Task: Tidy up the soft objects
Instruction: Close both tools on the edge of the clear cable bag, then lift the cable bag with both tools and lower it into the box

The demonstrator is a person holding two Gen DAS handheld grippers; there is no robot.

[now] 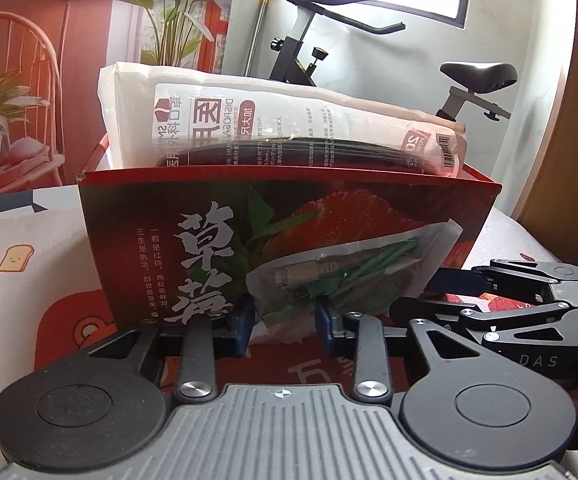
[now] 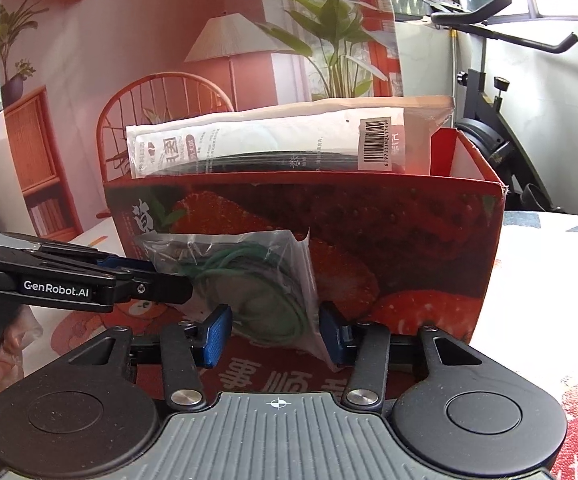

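Going L to R. On the far left there's just the cartoon-print cloth (image 1: 29,240) over the bench, toast doodle and all. Then the red strawberry box (image 1: 161,232), standing upright, open top, w/ a big white mask pack (image 1: 249,120) already sticking up out of it, long side running across the box.

The thing in play is the small clear bag of green cable (image 1: 341,276). It's outside the box, up against the front wall, low down near the bench. Its long axis looks tilted, lower-left to upper-right in the left wrist view.

Left gripper (image 1: 285,322): blue pads spread, bag's lower end sits between them, but I can't see them actually pressing it, so prob not gripping.

Right gripper (image 2: 276,334): in its own cam the pads are also apart w/ the bag (image 2: 249,280) hanging between them. The left cam shows it coming in from the right, tips out toward the bag's upper-right corner; whether it's pinching there I can't tell.

Imo the key relation: the bag is straight ahead of both grippers and well below the box rim, so it has to go up and over the front wall. Both are about equally close. The mask pack hogs the back, so the free slot looks like the front strip.
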